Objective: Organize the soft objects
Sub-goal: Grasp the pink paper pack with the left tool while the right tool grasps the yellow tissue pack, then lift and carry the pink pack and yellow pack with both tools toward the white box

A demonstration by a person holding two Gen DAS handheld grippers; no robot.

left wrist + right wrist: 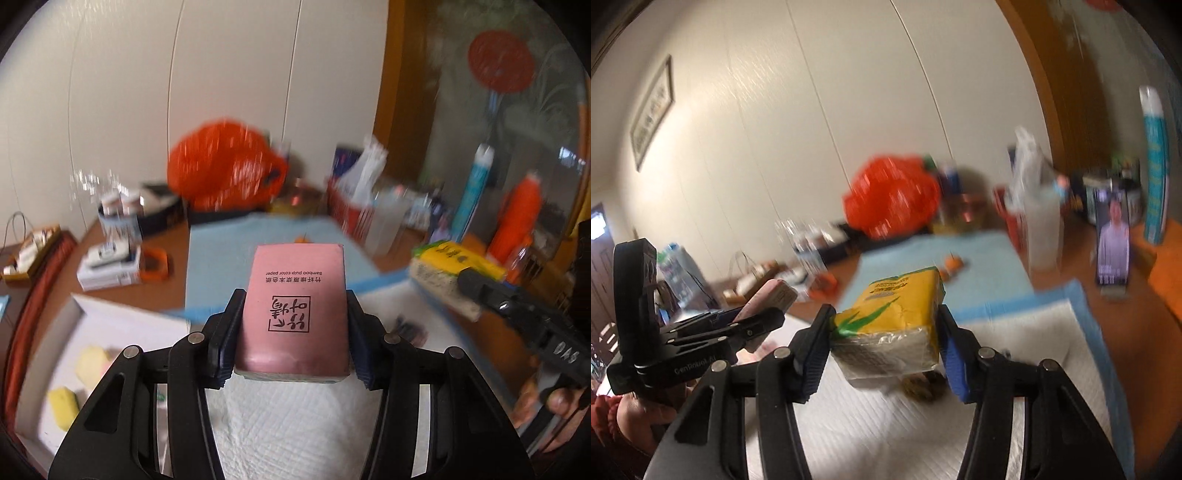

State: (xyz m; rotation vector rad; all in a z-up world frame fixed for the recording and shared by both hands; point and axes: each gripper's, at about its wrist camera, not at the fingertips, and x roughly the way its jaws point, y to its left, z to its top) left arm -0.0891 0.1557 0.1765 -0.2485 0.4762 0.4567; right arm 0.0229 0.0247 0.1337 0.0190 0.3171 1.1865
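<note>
Beneath us lies the white quilted pad point(295, 424), a white open box point(55, 354) on its left. Our left gripper point(293, 332) clamps the pink rectangular tissue pack point(293, 306) above the pad's near part; our right gripper point(886, 343) squeezes the yellow plastic-wrapped tissue pack point(894, 317), raised over the pad.

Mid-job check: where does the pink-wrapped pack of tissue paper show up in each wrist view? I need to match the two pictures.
Left wrist view: the pink-wrapped pack of tissue paper sits at centre, clamped in the left gripper.
Right wrist view: it appears at left, edge-on, sticking out of that same gripper.
Shared landmark: the bright orange-red plastic bag against the back wall.
</note>
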